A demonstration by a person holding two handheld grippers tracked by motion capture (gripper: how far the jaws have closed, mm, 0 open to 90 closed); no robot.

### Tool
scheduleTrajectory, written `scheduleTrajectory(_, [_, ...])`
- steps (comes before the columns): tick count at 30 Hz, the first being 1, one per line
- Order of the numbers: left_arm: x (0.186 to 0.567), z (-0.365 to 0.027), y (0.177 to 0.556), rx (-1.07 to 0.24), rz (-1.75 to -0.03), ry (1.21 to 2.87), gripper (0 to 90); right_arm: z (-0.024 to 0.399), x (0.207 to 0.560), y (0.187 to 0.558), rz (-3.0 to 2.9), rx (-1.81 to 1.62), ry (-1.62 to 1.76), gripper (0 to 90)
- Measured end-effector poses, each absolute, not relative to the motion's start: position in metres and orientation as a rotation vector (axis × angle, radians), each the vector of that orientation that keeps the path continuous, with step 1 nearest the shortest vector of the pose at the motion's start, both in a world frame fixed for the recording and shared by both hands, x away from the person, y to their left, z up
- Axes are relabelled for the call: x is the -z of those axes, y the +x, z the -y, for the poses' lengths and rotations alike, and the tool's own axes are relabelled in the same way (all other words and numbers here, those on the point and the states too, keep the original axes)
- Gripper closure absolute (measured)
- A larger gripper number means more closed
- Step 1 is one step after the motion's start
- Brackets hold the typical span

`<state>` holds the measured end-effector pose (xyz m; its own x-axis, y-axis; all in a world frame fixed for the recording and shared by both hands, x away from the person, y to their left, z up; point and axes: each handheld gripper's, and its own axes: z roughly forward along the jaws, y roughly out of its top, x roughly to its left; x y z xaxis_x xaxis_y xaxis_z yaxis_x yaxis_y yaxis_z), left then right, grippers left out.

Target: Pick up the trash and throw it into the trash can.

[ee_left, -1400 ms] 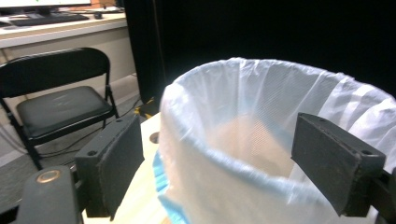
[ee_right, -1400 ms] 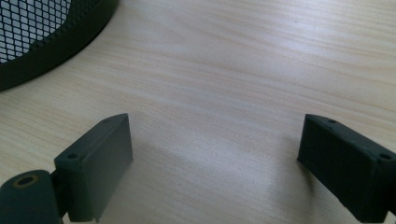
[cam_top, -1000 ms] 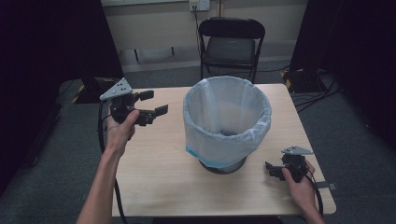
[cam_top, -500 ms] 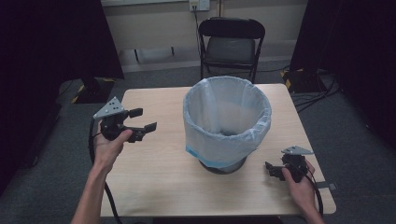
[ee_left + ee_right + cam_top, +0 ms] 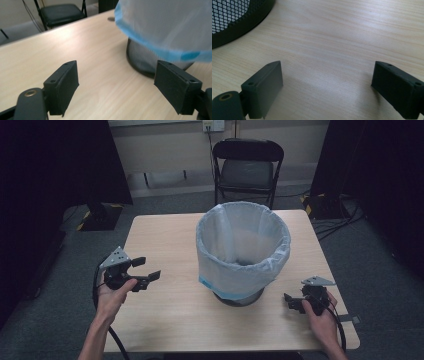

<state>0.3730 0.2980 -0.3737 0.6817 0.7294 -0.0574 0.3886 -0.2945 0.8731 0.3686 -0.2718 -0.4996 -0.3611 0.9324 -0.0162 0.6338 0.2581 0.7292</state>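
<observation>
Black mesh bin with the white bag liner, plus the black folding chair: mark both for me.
black mesh bin point(image 5: 234, 17), right gripper view, mesh side wall
white bag liner point(image 5: 235, 265), high view, outer side
black folding chair point(image 5: 248, 172), high view, seat

Surface: light wood-grain table point(image 5: 165, 240), rectangular.
On it: my black mesh bin point(image 5: 142, 61), lined with a white, blue-edged bag point(image 5: 242, 247), standing upright near centre.

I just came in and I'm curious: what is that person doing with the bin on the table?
A person holds a two-jaw gripper in each hand at a wooden table. A mesh wastebasket lined with a plastic bag stands in the middle. The left gripper is near the table's left edge, its jaws apart and just closing a little on nothing. The right gripper rests open near the basket.
</observation>
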Motion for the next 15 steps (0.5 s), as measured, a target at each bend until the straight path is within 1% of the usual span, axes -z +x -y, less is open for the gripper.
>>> scheduleTrajectory(1, [0.383, -0.302, 0.371, -0.422, -0.907, 1.910, 19.9, 0.272, 0.500, 0.369, -2.087, -0.890, 1.419, 8.9])
scheduleTrajectory(2, [0.383, -0.302, 0.371, -0.422, -0.907, 1.910, 19.9, 0.272, 0.500, 0.369, -2.087, -0.890, 1.419, 8.9])
scheduleTrajectory(4, [0.397, -0.308, 0.368, -0.409, -0.942, 1.912, 19.9, 0.272, 0.500, 0.369, -2.087, -0.890, 1.419, 8.9])
scheduleTrajectory(9, [0.414, -0.313, 0.363, -0.406, -0.985, 1.922, 19.9, 0.272, 0.500, 0.369, -2.087, -0.890, 1.419, 8.9])
scheduleTrajectory(12, [0.425, -0.315, 0.361, -0.383, -1.022, 1.926, 20.1, 0.272, 0.500, 0.369, -2.087, -0.890, 1.419, 8.9])
scheduleTrajectory(13, [0.432, -0.318, 0.359, -0.384, -1.036, 1.945, 21.9, 0.272, 0.500, 0.369, -2.087, -0.890, 1.419, 8.9])
scheduleTrajectory(15, [0.437, -0.319, 0.358, -0.387, -1.049, 1.951, 21.9, 0.272, 0.500, 0.369, -2.087, -0.890, 1.419, 8.9])
